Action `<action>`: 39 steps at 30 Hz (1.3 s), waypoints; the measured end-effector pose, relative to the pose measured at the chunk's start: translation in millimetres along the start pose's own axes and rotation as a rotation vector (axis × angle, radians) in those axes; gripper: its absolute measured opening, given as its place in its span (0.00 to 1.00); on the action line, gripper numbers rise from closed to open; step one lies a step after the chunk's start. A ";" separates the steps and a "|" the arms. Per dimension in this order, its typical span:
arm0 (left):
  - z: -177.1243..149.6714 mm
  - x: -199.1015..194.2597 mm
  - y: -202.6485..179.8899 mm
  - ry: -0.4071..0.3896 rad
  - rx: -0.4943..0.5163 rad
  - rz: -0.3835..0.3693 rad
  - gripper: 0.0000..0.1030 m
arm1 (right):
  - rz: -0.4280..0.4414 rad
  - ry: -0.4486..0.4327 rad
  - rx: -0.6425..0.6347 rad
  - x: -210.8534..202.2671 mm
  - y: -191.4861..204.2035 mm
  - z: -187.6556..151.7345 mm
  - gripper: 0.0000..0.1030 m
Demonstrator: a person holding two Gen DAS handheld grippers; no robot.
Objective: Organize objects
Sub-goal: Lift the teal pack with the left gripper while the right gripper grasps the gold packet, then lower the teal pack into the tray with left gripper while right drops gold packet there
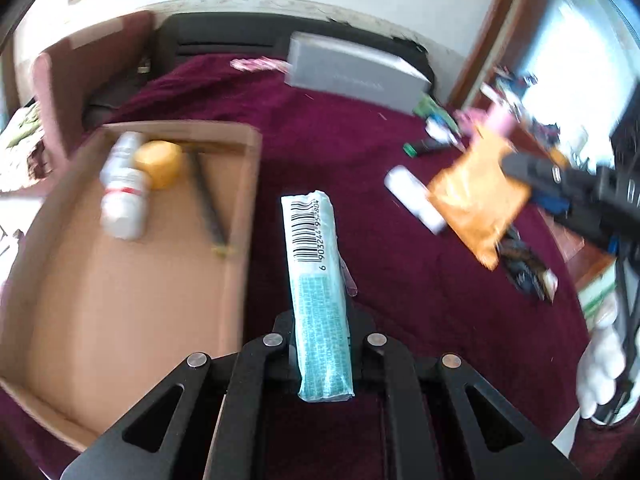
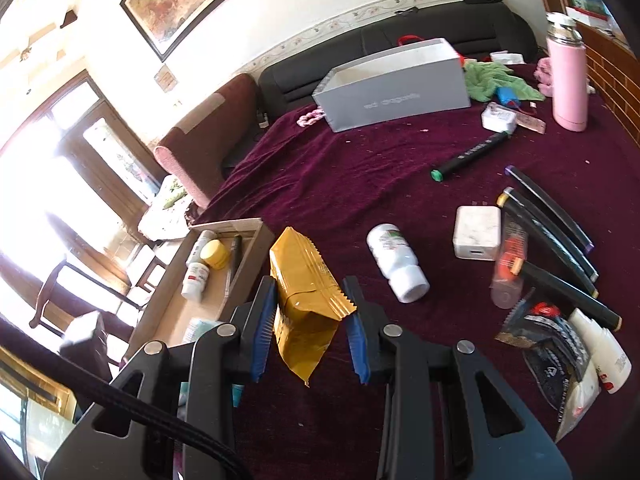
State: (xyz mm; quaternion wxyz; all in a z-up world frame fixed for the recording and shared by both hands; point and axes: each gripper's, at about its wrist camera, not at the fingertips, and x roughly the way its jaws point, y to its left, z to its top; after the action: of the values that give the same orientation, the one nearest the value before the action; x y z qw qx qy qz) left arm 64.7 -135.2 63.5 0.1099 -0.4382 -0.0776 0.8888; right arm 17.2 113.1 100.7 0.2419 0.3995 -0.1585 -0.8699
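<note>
In the left wrist view, the left gripper (image 1: pixel 322 344) has its jaws pinching a teal tissue pack (image 1: pixel 316 280), barcode side up, held above the maroon cloth (image 1: pixel 360 168) just to the right of the open cardboard box (image 1: pixel 132 280). Inside that box lie a white bottle (image 1: pixel 122 192), a yellow round container (image 1: pixel 159 163) and a dark marker (image 1: pixel 206 196) (the whole frame is motion-blurred, so labels are unreadable). Farther right the other tool carries an orange-gold pouch (image 1: pixel 478 196), with another white bottle (image 1: pixel 416 199) on the cloth beneath it.

In the right wrist view, the right gripper (image 2: pixel 310 324) has its blue-padded jaws closed on a gold foil pouch (image 2: pixel 304 292), which hangs crumpled between them near the box's right wall. A white bottle (image 2: pixel 398 262), a white charger (image 2: pixel 477 233), a green-capped marker (image 2: pixel 472 156) and 3 or more dark markers (image 2: pixel 556 236) remain loose on the cloth, with a grey box (image 2: pixel 392 94) behind.

My judgement: both items look bound for the cardboard box. To do it well, bring each over bare floor in the near half, clear of the bottle, lower before letting go, and release 1 at a time so the tools do not collide.
</note>
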 end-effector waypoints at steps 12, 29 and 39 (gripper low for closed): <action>43.5 -15.4 133.7 0.002 -0.088 0.288 0.08 | 0.098 0.118 -0.130 71.8 96.1 14.3 0.30; 65.4 50.4 169.7 0.193 -0.042 0.269 0.09 | 0.021 0.348 -0.185 200.1 144.1 -4.8 0.30; 74.9 56.4 175.1 0.197 -0.051 0.279 0.12 | -0.025 0.331 -0.186 211.4 147.5 1.7 0.32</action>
State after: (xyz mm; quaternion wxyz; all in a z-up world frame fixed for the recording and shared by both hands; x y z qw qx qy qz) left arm -50.6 -292.2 24.8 -0.0188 -0.5325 -0.0272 0.8458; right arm -59.9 -125.3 40.2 0.2895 0.5151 -0.0305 -0.8062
